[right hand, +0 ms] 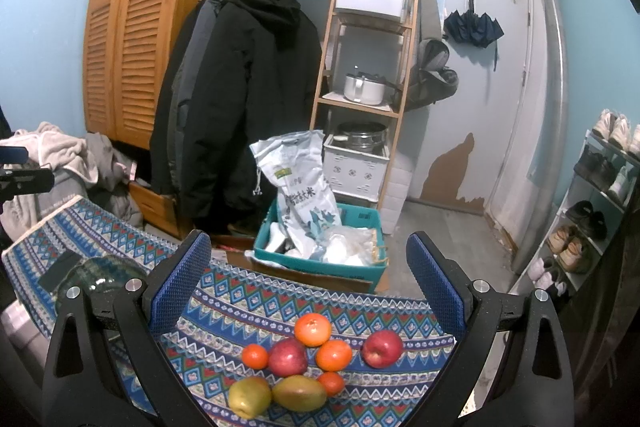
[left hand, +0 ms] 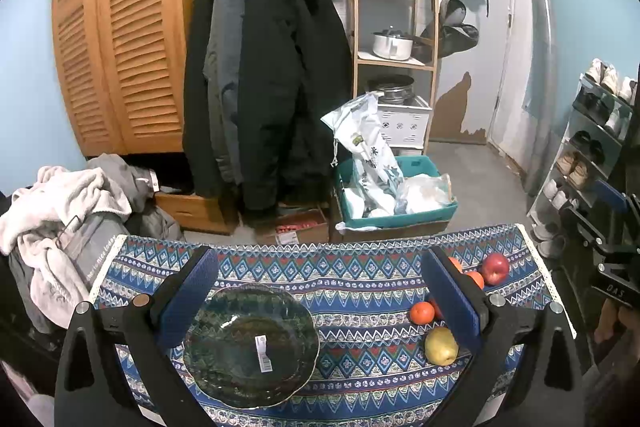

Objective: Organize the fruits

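Starting with both tools spread and empty, I'd drop the right gripper straight onto the top orange of the fruit cluster, right of the glass plate under the left gripper, without nudging the apples.

A home entryway: coats on a rail, shoe rack, louvered wardrobe.
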Demonstrator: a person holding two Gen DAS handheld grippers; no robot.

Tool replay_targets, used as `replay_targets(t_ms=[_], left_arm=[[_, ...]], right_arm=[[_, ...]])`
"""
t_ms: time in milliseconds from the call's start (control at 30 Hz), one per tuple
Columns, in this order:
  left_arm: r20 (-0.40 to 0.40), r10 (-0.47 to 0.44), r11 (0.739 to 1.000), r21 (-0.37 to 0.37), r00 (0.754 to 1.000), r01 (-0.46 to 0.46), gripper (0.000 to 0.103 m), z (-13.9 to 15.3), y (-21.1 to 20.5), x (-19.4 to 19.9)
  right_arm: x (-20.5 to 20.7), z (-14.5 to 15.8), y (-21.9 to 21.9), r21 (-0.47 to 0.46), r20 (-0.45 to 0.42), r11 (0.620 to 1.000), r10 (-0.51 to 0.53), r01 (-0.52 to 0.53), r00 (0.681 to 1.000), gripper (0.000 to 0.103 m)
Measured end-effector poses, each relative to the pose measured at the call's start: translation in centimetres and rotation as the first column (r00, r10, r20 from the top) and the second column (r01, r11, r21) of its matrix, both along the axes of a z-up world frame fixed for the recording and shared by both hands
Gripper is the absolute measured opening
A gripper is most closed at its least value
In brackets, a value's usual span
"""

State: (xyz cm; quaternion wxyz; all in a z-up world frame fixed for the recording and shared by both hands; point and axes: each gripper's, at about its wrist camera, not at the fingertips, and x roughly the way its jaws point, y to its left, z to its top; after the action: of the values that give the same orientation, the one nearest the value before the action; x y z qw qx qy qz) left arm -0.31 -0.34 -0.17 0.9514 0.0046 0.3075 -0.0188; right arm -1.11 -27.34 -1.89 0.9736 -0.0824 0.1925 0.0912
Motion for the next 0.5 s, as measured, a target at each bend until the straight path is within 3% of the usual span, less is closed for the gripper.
replay_targets(t_ms=[500], left_arm=[[0.002,-0.007,1.0,-0.01,1.0,0.007,0.102,0.1,-0.05,-0.05]], right_arm=[[-0.02,0.01,-0.04,-0.001,0.0,1.0,-0.002,0.002,1.0,0.096]])
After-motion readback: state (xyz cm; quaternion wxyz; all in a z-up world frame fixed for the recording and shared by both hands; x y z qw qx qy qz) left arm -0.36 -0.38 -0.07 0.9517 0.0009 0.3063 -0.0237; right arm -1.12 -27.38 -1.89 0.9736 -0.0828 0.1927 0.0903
